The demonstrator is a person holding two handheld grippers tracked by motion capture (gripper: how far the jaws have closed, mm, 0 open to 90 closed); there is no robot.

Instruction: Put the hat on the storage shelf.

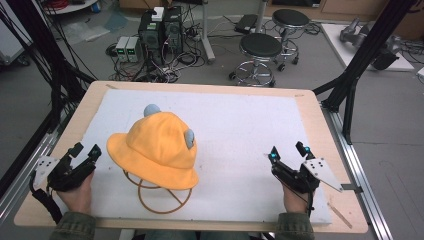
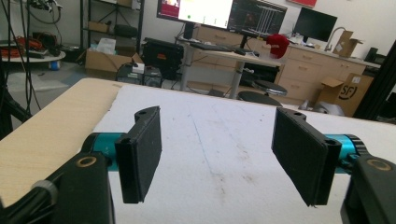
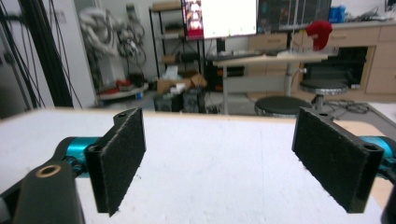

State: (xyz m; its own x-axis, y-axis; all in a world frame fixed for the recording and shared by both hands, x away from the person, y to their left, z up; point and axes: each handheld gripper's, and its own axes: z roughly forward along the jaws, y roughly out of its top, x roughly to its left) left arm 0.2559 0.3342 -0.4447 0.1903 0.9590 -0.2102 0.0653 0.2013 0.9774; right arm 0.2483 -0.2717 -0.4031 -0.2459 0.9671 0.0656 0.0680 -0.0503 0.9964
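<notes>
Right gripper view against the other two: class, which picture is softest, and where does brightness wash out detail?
Right gripper view: softest overall, the monitor blown out white. Left gripper view: crisper, the fingers sharp, its screen also glaring. High view: even light, the yellow hat casting only a faint shadow on the white mat.

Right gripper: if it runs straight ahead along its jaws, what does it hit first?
Probably nothing. The right gripper is open, and the white mat ahead looks bare to the table's far edge. The yellow hat sits well off to its side. Depth is hard to judge.
</notes>
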